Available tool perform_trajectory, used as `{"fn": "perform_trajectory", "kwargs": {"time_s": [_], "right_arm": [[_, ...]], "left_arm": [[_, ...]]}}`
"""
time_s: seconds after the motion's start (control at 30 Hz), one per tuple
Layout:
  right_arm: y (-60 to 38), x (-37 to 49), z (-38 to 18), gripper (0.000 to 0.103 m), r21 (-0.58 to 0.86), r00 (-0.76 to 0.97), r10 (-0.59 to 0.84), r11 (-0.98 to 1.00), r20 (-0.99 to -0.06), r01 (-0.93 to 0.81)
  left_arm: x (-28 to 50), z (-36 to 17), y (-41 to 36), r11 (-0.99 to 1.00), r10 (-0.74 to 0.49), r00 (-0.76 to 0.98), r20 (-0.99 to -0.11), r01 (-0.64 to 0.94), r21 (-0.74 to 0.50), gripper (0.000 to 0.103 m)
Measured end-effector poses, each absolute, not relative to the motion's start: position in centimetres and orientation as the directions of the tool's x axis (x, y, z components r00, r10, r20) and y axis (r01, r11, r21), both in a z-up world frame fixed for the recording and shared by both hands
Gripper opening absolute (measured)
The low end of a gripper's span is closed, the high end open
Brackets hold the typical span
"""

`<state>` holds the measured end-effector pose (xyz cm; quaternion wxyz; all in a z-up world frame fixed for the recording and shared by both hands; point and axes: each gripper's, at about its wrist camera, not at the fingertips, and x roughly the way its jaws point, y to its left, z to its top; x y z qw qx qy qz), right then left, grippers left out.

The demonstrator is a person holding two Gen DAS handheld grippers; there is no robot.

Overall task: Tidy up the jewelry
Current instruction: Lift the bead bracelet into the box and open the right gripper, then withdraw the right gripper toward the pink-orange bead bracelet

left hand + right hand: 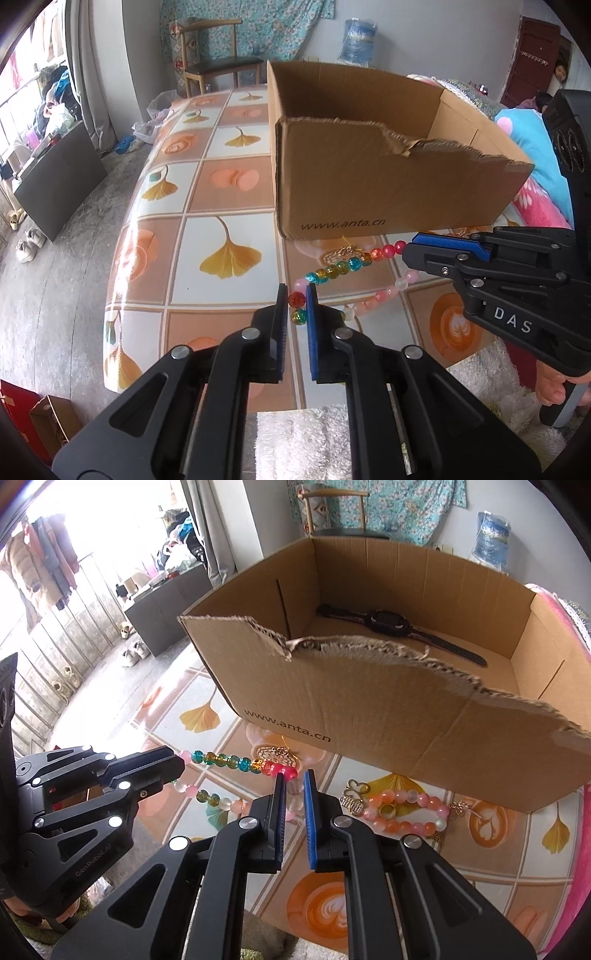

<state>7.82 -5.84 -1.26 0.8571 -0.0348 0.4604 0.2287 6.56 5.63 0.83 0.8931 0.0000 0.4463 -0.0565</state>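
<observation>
Bright daylight from the blown-out window [55, 535], sharp centre, fisheye-bent dark edges

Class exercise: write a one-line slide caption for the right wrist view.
Both grippers, right gripper and left gripper, hold a bead necklace stretched before a torn cardboard box containing a watch.

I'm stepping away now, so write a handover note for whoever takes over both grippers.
Left gripper: shut on one end of the multicoloured bead necklace.
Right gripper: shut on its other end; the strand hangs between them, in front of the cardboard box.
Done: black watch is in the box.
Left: put the necklace in, then the pink bead bracelet and gold pieces on the table.
</observation>
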Motion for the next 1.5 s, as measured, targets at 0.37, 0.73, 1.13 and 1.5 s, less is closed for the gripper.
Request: {"fn": "perform_trajectory", "kwargs": {"time_s": [0.37,0.73,1.13,1.5], "right_arm": [[-7.9,4.1,5.4,0.01,0.123,0.602,0.408,0.881,-0.686,-0.457],[-10.7,10.8,14.1,0.01,0.1,0.683,0.44,0.873,-0.583,-0.477],[-10.3,25.9,5.9,0.01,0.36,0.322,0.5,0.84,-0.804,-0.406],[-10.3,29.9,1.0,0.012,0.497,0.12,0.547,0.817,-0.828,-0.293]], "left_arm": [[4.0,8.3,4.2,0.987,-0.123,0.733,-0.67,0.16,-0.005,0.009],[13.0,15.7,1.0,0.95,-0.238,0.778,-0.581,0.311,0.027,0.009],[26.6,6.6,-1.4,0.934,-0.175,0.521,-0.835,0.357,0.027,0.009],[28.0,5.0,-0.6,0.939,-0.116,0.458,-0.881,0.34,0.053,0.025]]}}
